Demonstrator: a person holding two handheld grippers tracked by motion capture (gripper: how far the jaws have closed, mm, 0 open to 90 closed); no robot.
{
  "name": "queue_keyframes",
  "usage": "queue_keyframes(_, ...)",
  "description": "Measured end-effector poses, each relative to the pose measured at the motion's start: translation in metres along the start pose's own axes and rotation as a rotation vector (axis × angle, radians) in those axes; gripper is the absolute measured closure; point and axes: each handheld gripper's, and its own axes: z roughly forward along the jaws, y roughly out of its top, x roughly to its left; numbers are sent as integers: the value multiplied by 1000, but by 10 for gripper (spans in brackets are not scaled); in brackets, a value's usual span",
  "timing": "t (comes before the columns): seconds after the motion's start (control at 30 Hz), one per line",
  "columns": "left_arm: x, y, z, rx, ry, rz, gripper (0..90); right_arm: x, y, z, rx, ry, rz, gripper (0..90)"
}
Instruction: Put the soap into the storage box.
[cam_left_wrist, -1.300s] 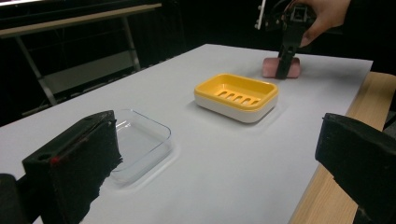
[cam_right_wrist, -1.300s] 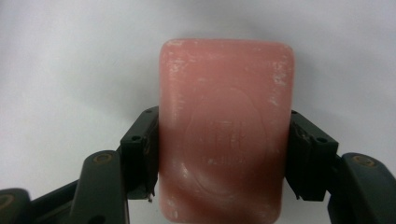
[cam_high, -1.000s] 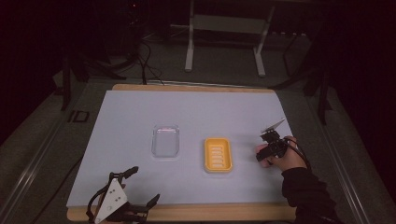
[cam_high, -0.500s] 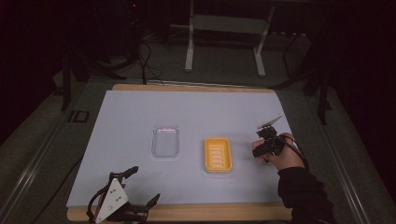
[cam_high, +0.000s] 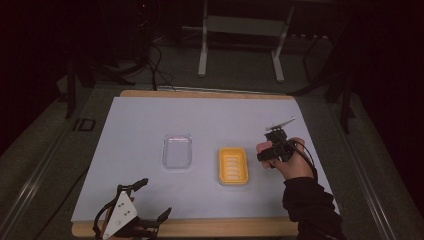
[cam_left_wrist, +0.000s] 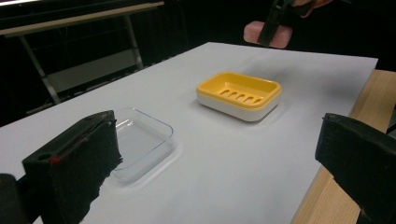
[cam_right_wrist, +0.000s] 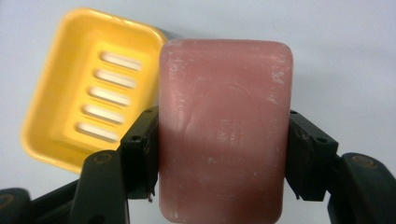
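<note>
Yellow soap dish (cam_left_wrist: 239, 94) beside clear tray (cam_left_wrist: 140, 140) — pink soap (cam_left_wrist: 268, 35) held above.

You face a wooden tabletop (cam_high: 210, 94) covered almost fully by a pale sheet (cam_high: 150, 125); bare wood shows along the near and far edges. On the sheet, near its middle, a clear plastic tray (cam_high: 177, 151) lies flat. Just beside it, to your right and apart from it, sits a yellow soap dish (cam_high: 233, 166) with a slotted floor. The left gripper (cam_high: 131, 216) rests at the near left corner.
</note>
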Motion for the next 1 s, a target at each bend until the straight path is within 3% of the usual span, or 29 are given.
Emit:
queue_keyframes(0.13,0,0,0,1,1,0,4,16,1,-4,-16,7,-14,374)
queue_keyframes(0.23,0,0,0,-2,2,-2,3,29,1,-8,-32,53,-27,374)
queue_keyframes(0.37,0,0,0,-2,2,-2,3,42,2,-10,-48,60,-37,374)
queue_keyframes(0.4,0,0,0,0,3,0,4,50,3,-11,-58,78,-30,374)
queue_keyframes(0.5,0,0,0,-1,4,-2,3,53,3,-11,-62,80,-26,374)
queue_keyframes(0.6,0,0,0,0,4,-1,3,71,6,-9,-92,103,11,374)
queue_keyframes(0.87,0,0,-1,-3,1,1,3,84,7,4,-63,108,26,374)
queue_keyframes(1.0,0,0,0,-2,0,2,3,86,5,22,-34,99,50,374)
